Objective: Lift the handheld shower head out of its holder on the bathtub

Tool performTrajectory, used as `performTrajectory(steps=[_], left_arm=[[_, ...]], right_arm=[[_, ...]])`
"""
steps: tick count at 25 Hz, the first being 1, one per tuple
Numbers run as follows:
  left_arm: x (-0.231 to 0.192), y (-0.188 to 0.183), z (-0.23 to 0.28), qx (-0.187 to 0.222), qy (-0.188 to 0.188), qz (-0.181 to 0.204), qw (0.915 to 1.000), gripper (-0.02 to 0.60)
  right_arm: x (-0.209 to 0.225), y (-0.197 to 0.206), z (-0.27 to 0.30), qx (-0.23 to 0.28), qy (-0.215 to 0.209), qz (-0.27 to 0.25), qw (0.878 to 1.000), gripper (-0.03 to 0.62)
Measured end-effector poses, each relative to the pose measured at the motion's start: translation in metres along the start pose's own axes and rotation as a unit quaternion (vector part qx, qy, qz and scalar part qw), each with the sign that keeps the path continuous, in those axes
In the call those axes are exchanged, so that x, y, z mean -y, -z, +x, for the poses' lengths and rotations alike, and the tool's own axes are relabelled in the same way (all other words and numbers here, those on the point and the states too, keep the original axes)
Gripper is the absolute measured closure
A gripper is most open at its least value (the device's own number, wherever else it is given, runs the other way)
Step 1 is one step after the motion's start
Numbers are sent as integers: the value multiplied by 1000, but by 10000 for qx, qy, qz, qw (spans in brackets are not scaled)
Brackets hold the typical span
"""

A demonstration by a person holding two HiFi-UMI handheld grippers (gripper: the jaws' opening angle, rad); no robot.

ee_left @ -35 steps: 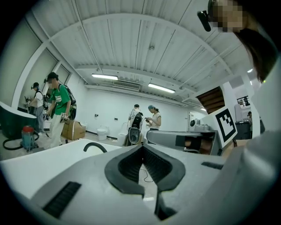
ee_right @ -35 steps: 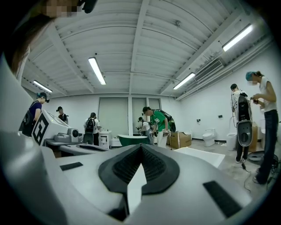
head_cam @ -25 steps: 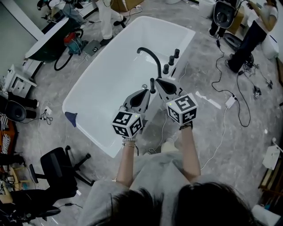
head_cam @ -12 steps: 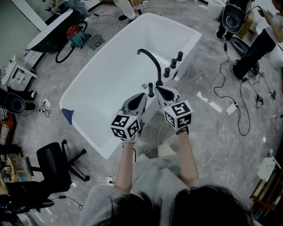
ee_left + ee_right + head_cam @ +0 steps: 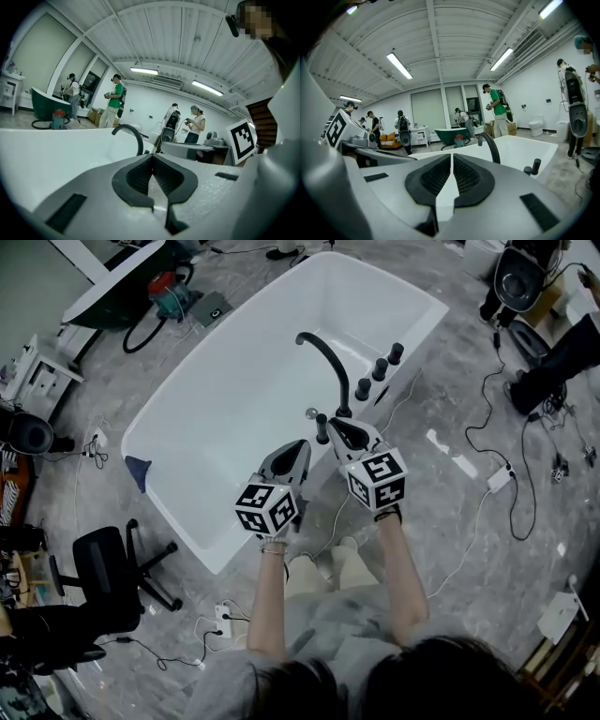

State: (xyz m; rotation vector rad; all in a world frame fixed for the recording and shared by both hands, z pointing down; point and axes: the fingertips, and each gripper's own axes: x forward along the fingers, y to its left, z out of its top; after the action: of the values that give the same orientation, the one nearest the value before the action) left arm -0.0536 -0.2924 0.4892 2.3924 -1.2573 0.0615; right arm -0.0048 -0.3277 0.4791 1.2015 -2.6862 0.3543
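Note:
The white bathtub (image 5: 206,427) carries a black arched faucet (image 5: 323,357) and three black knobs (image 5: 380,369) on its near rim. The black handheld shower head (image 5: 322,428) stands upright in its holder on that rim, beside a small chrome fitting (image 5: 311,413). My right gripper (image 5: 336,426) is shut and empty, its tip just right of the shower head. My left gripper (image 5: 302,446) is shut and empty, slightly nearer me and to the left of it. The faucet (image 5: 132,136) rises beyond the left jaws. The right gripper view shows the faucet (image 5: 490,143) and a knob (image 5: 536,165).
Cables trail over the grey floor right of the tub (image 5: 487,409). A black office chair (image 5: 108,573) and a power strip (image 5: 223,620) lie at lower left. A blue object (image 5: 139,471) sits at the tub's left end. People stand in the background (image 5: 114,101).
Both grippers have sunk a little toward the tub rim, side by side and still shut. The head view has shifted, so the tub now sits higher in the picture.

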Motion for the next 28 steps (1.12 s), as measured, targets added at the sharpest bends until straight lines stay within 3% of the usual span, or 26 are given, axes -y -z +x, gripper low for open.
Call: performTrajectory(steps=[9, 28], left_arm=[[-28, 33, 26, -183, -174, -193, 9995, 577], [-64, 74, 60, -577, -284, -211, 9977, 577]], right_arm=[[20, 48, 31, -415, -161, -163, 9989, 583], [40, 124, 88, -1011, -551, 4, 9933, 439]])
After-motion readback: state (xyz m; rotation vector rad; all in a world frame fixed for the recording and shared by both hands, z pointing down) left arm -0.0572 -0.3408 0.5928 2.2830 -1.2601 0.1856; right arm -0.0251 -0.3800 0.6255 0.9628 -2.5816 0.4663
